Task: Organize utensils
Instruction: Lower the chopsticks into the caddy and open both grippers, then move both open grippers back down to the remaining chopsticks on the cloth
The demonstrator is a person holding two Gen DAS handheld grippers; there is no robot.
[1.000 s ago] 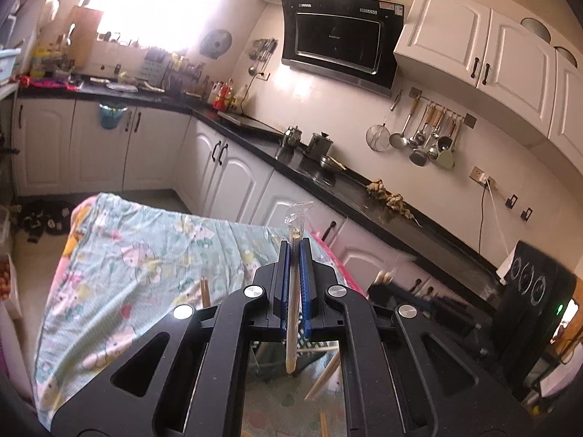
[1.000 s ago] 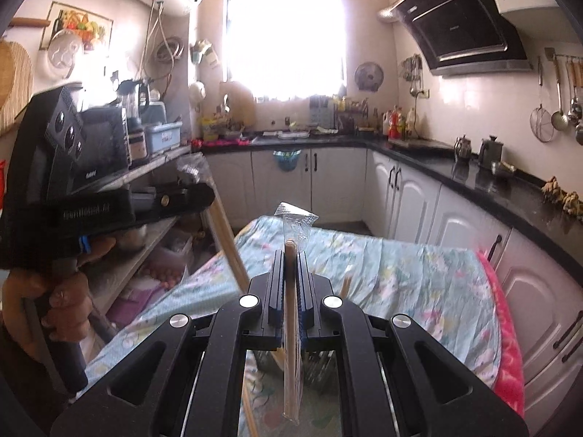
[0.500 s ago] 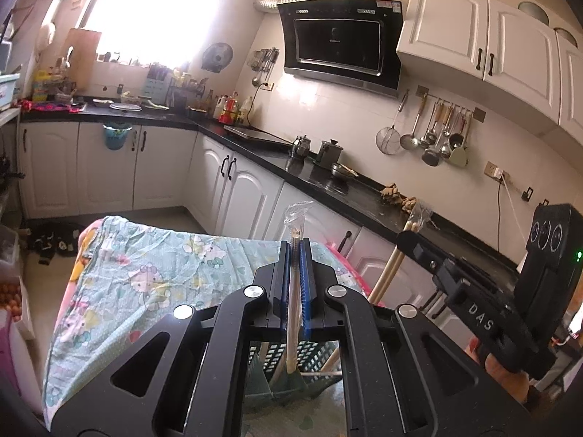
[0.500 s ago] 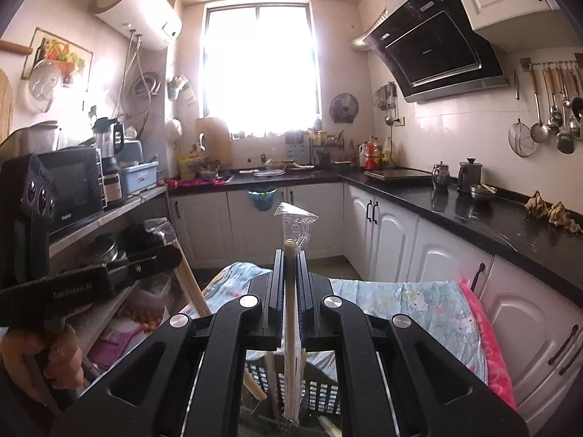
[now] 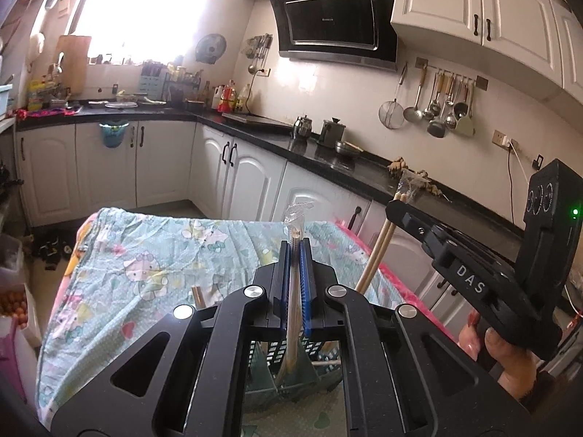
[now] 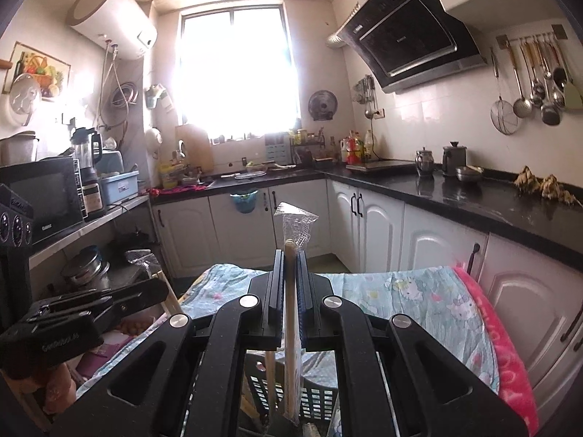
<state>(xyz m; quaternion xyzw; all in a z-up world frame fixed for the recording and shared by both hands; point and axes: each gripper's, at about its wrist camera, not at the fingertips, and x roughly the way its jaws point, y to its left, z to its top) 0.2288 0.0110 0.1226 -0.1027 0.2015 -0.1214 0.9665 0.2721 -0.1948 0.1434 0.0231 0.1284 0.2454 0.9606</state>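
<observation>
Left wrist view: left gripper (image 5: 296, 287), jaws clamped narrow on wrapped chopsticks (image 5: 293, 313), upright, lower tips over the dark slotted basket (image 5: 288, 349). Basket stands on the bench (image 5: 145, 273) under a patterned cloth; broad bare cloth to the left and beyond, cloth edge falling away at left. Right gripper (image 5: 400, 196) at right, near, above the pink bench edge.

Right wrist view: right gripper (image 6: 290, 291) closed on a second wrapped pair (image 6: 291, 346), tips over the basket (image 6: 320, 400). White cabinets (image 6: 382, 233) well apart.
</observation>
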